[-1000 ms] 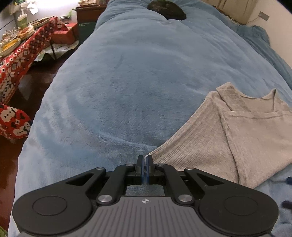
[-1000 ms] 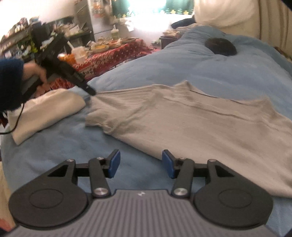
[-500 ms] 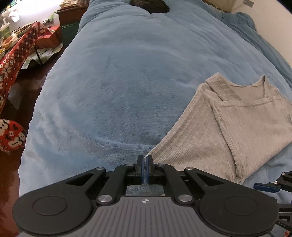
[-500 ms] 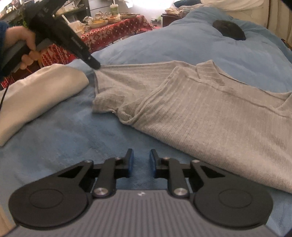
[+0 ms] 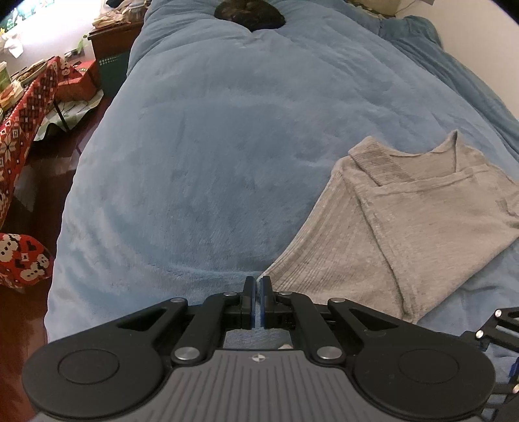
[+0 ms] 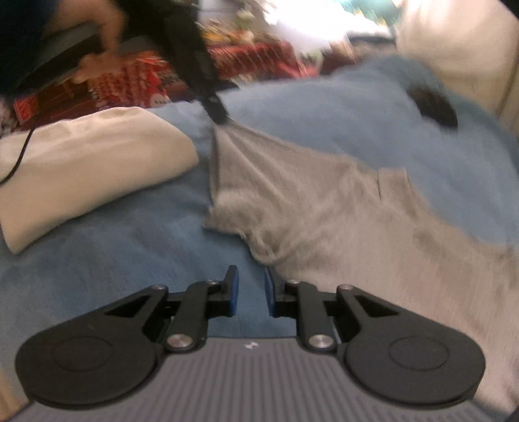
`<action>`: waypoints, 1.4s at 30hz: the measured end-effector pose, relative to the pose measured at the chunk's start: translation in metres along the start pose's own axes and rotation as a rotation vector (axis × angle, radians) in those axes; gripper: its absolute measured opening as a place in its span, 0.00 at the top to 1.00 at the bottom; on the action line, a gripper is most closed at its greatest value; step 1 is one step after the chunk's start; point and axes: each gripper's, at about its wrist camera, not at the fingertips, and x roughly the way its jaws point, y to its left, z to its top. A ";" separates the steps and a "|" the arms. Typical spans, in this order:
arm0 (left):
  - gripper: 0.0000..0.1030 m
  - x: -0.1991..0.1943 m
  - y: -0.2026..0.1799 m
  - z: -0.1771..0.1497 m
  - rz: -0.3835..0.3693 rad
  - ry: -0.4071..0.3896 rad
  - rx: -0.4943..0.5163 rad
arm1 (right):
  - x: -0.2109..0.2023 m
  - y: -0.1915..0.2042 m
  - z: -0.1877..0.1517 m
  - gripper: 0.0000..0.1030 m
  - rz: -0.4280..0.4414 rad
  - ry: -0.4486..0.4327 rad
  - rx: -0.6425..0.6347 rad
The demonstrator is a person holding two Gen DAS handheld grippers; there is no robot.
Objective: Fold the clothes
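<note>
A grey ribbed shirt (image 5: pixel 405 227) lies on the blue blanket (image 5: pixel 211 162) with one side folded over its body. My left gripper (image 5: pixel 259 282) is shut on the shirt's near corner. The right wrist view shows that left gripper (image 6: pixel 220 113) lifting the corner, so the grey shirt (image 6: pixel 324 211) stretches taut from it. My right gripper (image 6: pixel 249 276) hovers low over the blanket (image 6: pixel 129 253) beside the shirt's lower edge. Its jaws stand a narrow gap apart with only blanket showing between them. That view is blurred by motion.
A folded cream garment (image 6: pixel 81 168) lies left of the shirt, with a hand (image 6: pixel 97 61) and dark sleeve above it. A dark object (image 5: pixel 249 14) rests at the bed's far end. A red patterned tablecloth (image 5: pixel 19 123) and red cushion (image 5: pixel 19 256) stand beside the bed.
My right gripper's jaws narrowed from wide apart and it slid sideways along the shirt's edge. My left gripper rose a little with the corner still held, pulling the fabric taut.
</note>
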 end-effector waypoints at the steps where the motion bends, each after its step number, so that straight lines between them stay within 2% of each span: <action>1: 0.97 -0.001 -0.001 0.001 0.002 0.001 0.005 | 0.001 0.005 0.000 0.82 0.002 -0.006 -0.026; 3: 0.97 -0.002 -0.003 0.004 0.008 0.004 0.018 | 0.003 0.013 -0.001 0.82 0.021 -0.018 -0.055; 7: 0.97 -0.001 -0.002 0.008 0.017 0.016 0.020 | 0.008 0.031 0.004 0.82 0.002 -0.056 -0.147; 10: 0.97 0.003 -0.001 0.009 0.019 0.028 0.007 | 0.014 0.040 0.009 0.69 -0.013 -0.076 -0.182; 17: 0.97 0.010 0.006 0.010 0.022 0.045 -0.027 | 0.039 0.040 0.024 0.69 -0.012 -0.039 -0.111; 18: 0.97 0.012 0.007 0.010 0.024 0.047 -0.031 | 0.044 0.036 0.025 0.70 -0.006 -0.032 -0.086; 19: 0.97 0.013 0.007 0.010 0.025 0.048 -0.035 | 0.048 0.033 0.025 0.76 0.002 -0.030 -0.062; 20: 0.97 0.013 0.008 0.010 0.025 0.049 -0.039 | 0.050 0.029 0.026 0.91 0.000 -0.030 -0.040; 26: 0.97 -0.001 -0.001 0.011 0.028 -0.006 -0.038 | 0.026 0.008 0.017 0.94 0.027 -0.058 0.059; 30: 0.98 -0.026 -0.028 0.029 -0.018 -0.068 -0.019 | -0.004 -0.018 0.007 0.94 0.036 -0.096 0.179; 35: 0.98 -0.049 -0.083 0.069 -0.055 -0.125 0.048 | -0.041 -0.057 -0.012 0.94 0.037 -0.143 0.329; 42: 0.98 -0.039 -0.181 0.121 -0.086 -0.136 0.174 | -0.062 -0.103 -0.045 0.95 0.018 -0.163 0.490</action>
